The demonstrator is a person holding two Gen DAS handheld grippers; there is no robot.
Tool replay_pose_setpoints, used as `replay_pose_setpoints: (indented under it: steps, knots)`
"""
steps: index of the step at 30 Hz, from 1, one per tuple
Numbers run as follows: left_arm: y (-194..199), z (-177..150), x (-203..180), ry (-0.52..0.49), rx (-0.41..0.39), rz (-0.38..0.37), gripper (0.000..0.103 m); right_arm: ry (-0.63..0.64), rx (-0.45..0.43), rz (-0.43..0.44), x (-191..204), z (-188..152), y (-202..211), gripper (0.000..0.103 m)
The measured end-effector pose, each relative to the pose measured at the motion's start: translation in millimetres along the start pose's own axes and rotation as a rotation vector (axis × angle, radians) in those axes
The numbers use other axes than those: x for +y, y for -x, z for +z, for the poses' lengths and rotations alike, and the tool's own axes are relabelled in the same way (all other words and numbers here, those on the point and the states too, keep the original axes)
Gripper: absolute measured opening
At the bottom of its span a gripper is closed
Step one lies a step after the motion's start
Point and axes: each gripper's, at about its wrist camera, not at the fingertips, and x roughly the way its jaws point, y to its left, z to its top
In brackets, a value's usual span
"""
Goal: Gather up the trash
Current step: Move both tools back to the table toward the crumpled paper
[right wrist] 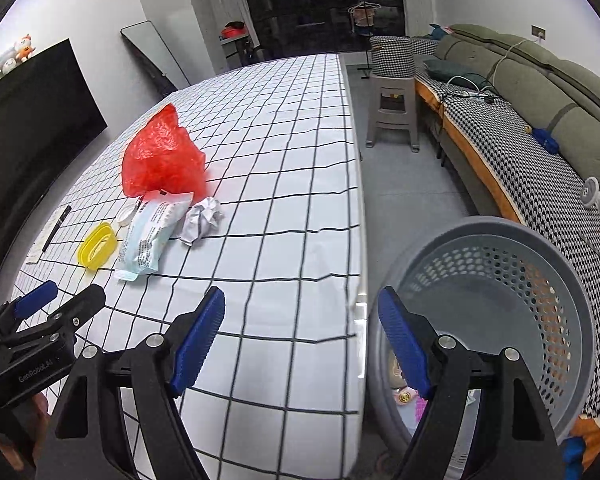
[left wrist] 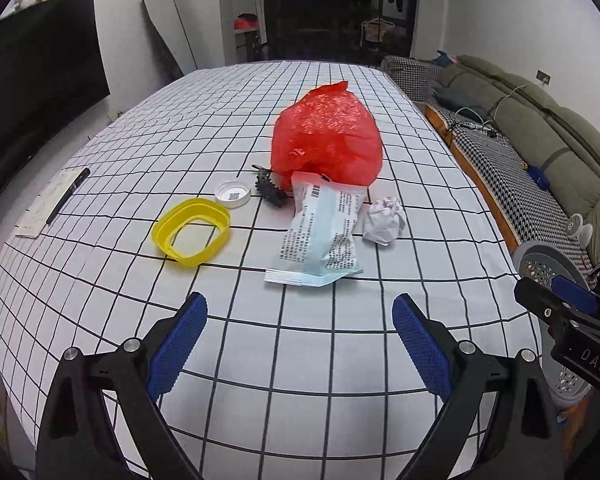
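Note:
On the checked tablecloth lie a red plastic bag [left wrist: 327, 136] [right wrist: 162, 156], a pale blue printed wrapper [left wrist: 320, 232] [right wrist: 150, 236], a crumpled white paper ball [left wrist: 383, 220] [right wrist: 202, 220], a yellow oval ring [left wrist: 192, 230] [right wrist: 97, 246], a white round lid [left wrist: 233, 193] [right wrist: 126, 214] and a small dark spiky item [left wrist: 270, 190]. My left gripper [left wrist: 300, 344] is open and empty, above the cloth short of the wrapper. My right gripper [right wrist: 302, 340] is open and empty over the table's right edge, beside a grey perforated basket [right wrist: 576, 300] [left wrist: 540, 256].
A black pen [left wrist: 68, 196] lies on a paper [left wrist: 40, 210] at the table's left. A sofa [right wrist: 540, 92] runs along the right wall, a grey stool [right wrist: 392, 116] stands beyond the table edge, and a dark TV [left wrist: 36, 60] hangs at the left.

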Motion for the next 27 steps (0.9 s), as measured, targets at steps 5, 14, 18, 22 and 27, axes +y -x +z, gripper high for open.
replay_pose_setpoints:
  steps: [5,14,18,22,27]
  knots:
    - [-9,1,14,0.019,0.017,0.000,0.092,0.027,0.014,0.005,17,9,-14,0.076]
    - [-24,11,32,0.045,0.031,0.008,0.092,0.067,0.046,0.021,41,24,-42,0.076]
    - [-32,16,40,0.057,0.040,0.014,0.092,0.081,0.062,0.029,48,30,-53,0.076]
    - [-39,21,45,0.058,0.045,0.029,0.092,0.088,0.074,0.036,54,37,-64,0.076]
    - [-48,26,53,0.072,0.053,0.030,0.092,0.104,0.087,0.040,59,45,-76,0.076]
